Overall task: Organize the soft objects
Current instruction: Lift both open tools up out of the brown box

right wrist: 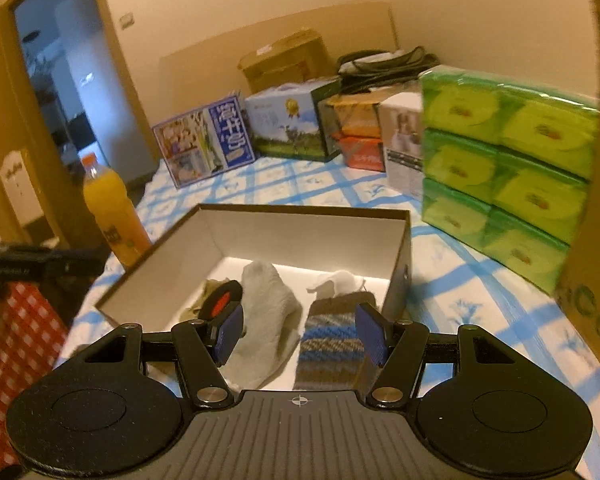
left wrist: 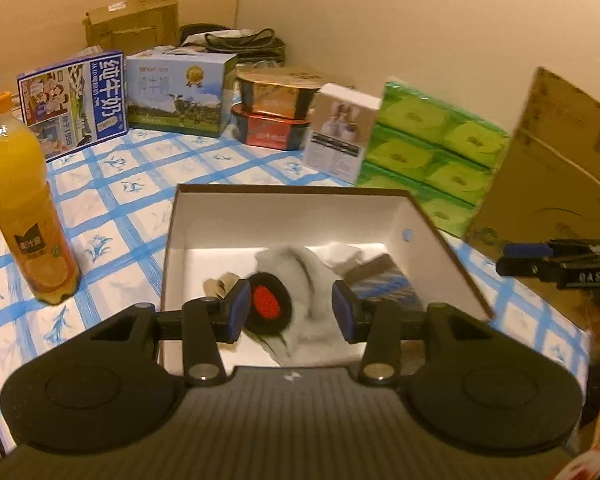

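Observation:
An open shoe box (left wrist: 432,236) (right wrist: 268,236), white inside, stands on the blue-checked cloth. In it lie a pale grey fluffy cloth (left wrist: 312,280) (right wrist: 268,304), a black round piece with a red centre (left wrist: 266,302) (right wrist: 220,302), a brown-and-blue striped knit piece (left wrist: 384,280) (right wrist: 336,340), a white cloth (left wrist: 344,252) (right wrist: 340,280) and a beige piece (left wrist: 220,282). My left gripper (left wrist: 291,309) is open over the box's near part, empty. My right gripper (right wrist: 300,336) is open above the box's near edge, empty. Each gripper shows at the edge of the other's view.
An orange juice bottle (left wrist: 24,208) (right wrist: 112,212) stands left of the box. Milk cartons (left wrist: 76,104), food tubs (left wrist: 276,120), a white box (left wrist: 340,132) and green tissue packs (left wrist: 432,152) (right wrist: 508,176) line the back and right. A cardboard box (left wrist: 556,176) stands at right.

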`<state>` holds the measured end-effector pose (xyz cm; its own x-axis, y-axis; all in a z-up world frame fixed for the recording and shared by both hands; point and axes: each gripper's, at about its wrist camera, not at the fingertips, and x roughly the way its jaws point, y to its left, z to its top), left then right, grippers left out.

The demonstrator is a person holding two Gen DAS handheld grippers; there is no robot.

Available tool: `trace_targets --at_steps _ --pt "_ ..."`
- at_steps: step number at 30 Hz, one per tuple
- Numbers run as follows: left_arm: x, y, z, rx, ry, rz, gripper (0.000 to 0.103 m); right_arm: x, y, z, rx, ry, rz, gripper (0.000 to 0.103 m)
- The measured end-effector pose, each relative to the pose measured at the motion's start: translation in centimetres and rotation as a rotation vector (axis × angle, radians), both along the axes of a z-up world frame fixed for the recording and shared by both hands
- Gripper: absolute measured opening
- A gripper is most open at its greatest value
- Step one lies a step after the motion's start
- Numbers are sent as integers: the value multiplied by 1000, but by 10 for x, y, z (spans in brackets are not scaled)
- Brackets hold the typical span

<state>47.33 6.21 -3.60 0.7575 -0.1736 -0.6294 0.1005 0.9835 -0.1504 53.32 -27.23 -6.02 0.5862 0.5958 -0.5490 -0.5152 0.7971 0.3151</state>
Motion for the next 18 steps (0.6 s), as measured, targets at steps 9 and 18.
trace_targets --at_steps 9,18 --pt "-84 -17 31 -28 -19 5 42 -81 -23 35 97 -2 -65 62" --pt "-168 -23 37 -61 -15 27 42 -174 -32 49 120 -17 -125 62"
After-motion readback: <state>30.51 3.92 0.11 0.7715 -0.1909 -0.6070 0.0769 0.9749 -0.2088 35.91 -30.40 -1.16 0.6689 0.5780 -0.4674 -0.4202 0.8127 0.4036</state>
